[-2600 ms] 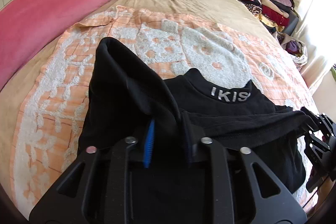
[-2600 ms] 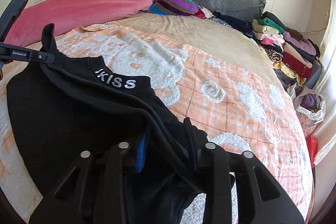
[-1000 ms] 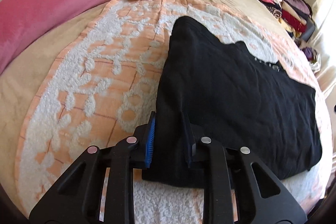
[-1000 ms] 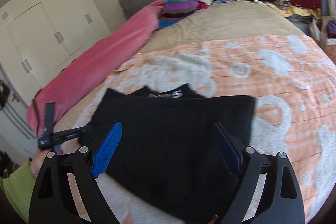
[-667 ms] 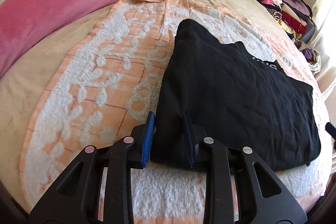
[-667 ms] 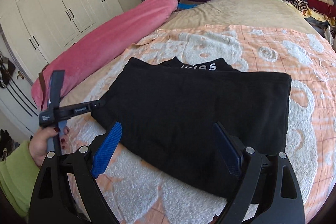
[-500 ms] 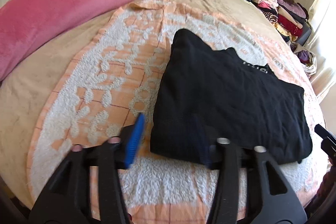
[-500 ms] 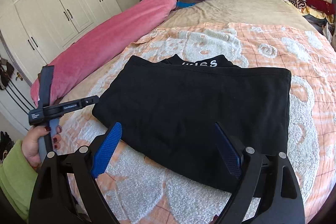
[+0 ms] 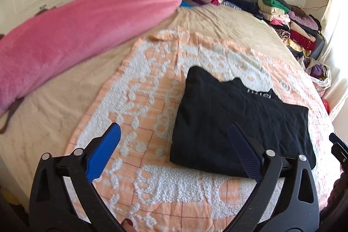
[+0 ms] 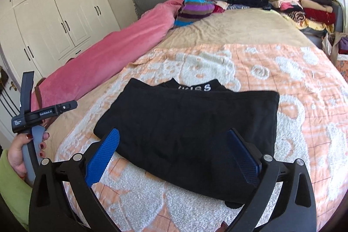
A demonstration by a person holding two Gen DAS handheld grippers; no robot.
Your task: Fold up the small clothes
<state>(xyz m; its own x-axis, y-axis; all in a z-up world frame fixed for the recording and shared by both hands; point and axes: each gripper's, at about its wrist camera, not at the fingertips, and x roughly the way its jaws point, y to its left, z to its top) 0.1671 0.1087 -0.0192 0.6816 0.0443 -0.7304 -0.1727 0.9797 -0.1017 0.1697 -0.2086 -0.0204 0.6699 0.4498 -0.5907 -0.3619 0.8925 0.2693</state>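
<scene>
Bedding fills my left wrist view: a rolled pink blanket (image 9: 82, 23) along the left, stacked folded clothes (image 9: 289, 23) far right, nothing between me and the folded black garment (image 9: 239, 121) lying flat on the orange-and-white blanket (image 9: 152, 88). My left gripper (image 9: 174, 151) hangs above its near-left corner, fingers spread wide, empty. From the right wrist view, white wardrobes (image 10: 54, 21) stand behind; my right gripper (image 10: 176, 153) hovers over the garment's near edge, wide apart, holding nothing.

Black on peach and white
The folded black cotton garment (image 10: 191, 123) bears white lettering; the fleecy blanket (image 10: 304, 84) is peach with white motifs; the plush bolster (image 9: 76, 25) is pink.
</scene>
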